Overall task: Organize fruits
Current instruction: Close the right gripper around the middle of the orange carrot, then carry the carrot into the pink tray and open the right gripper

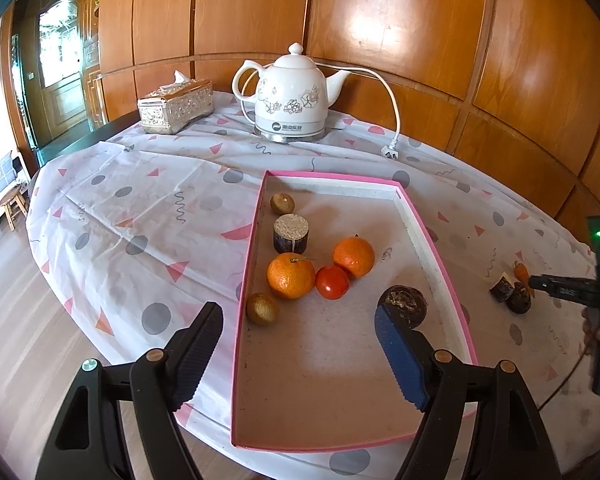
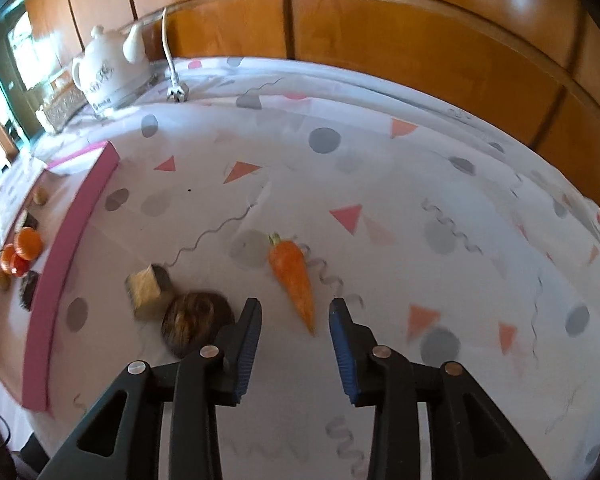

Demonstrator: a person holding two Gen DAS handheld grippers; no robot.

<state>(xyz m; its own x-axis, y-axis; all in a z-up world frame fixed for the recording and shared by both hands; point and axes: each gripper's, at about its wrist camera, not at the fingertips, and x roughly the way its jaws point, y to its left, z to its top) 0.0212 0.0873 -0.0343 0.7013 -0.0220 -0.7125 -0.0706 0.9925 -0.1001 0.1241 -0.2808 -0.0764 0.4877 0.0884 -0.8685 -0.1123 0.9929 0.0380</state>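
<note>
Desk (image 1: 112,184), covered with a white cloth printed in grey dots and pink triangles, set against a wood-panelled wall. Pink-rimmed tray (image 1: 440,256) near the desk's front edge, holding: two oranges (image 1: 291,276) (image 1: 353,257), touching a small red fruit (image 1: 332,282) between them; two small brownish-green round fruits (image 1: 262,309) (image 1: 282,203) along the tray's left wall; one dark cylinder with a pale flat top (image 1: 291,234); one dark round fruit (image 1: 406,304) near the tray's right wall. Outside the tray, toward the desk's right edge: one carrot (image 2: 294,278), a pale-faced dark block (image 2: 148,290) and a dark round fruit (image 2: 198,320) touching that block. Left hand-held gripper (image 1: 300,354): released, jaws wide over the tray's near end, nothing between them. Right hand-held gripper (image 2: 296,344): released, jaws parted just short of the carrot's tip, not gripping it. At the desk's far edge: white ceramic kettle (image 1: 290,96) with cord and loose plug (image 1: 390,154), and a tissue box (image 1: 176,106).
</note>
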